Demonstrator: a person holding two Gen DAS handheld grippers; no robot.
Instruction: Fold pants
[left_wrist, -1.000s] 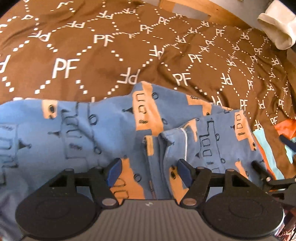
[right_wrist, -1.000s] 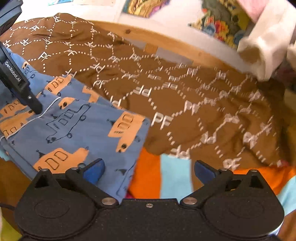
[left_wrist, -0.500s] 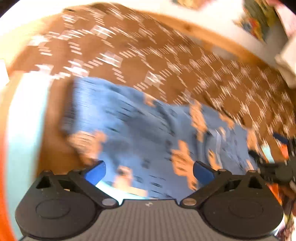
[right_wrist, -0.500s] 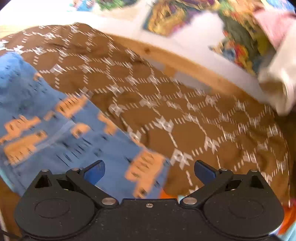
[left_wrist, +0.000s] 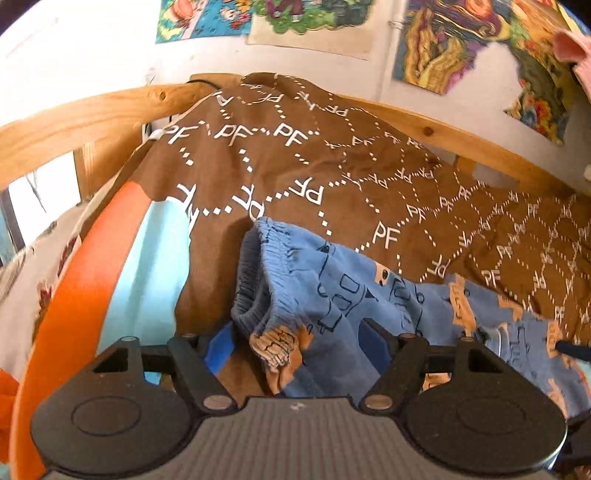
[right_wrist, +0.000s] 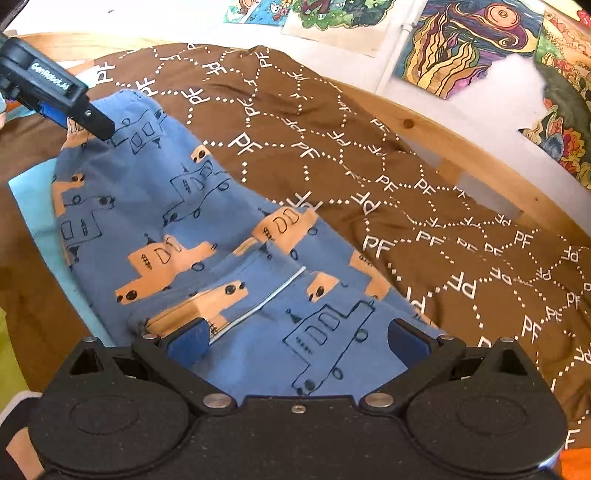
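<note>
The blue pants (right_wrist: 192, 221) with orange vehicle prints lie lengthwise on the brown "PF" blanket (right_wrist: 369, 166). In the left wrist view their elastic waistband (left_wrist: 266, 280) bunches just ahead of my left gripper (left_wrist: 299, 343), whose jaws stand open around the waistband corner. My right gripper (right_wrist: 295, 339) is open over the leg end of the pants, with cloth lying between its blue pads (right_wrist: 188, 341). The left gripper also shows in the right wrist view (right_wrist: 85, 118), at the waistband end.
A wooden bed rail (left_wrist: 92, 114) runs behind the blanket, with colourful drawings (right_wrist: 461, 40) on the wall. An orange and light blue sheet (left_wrist: 110, 251) lies left of the pants. The blanket stretches to the right.
Both grippers swung up and back. The left one moved from the pants' middle to the waistband end and opened wider. The right one now hovers over the leg end.
</note>
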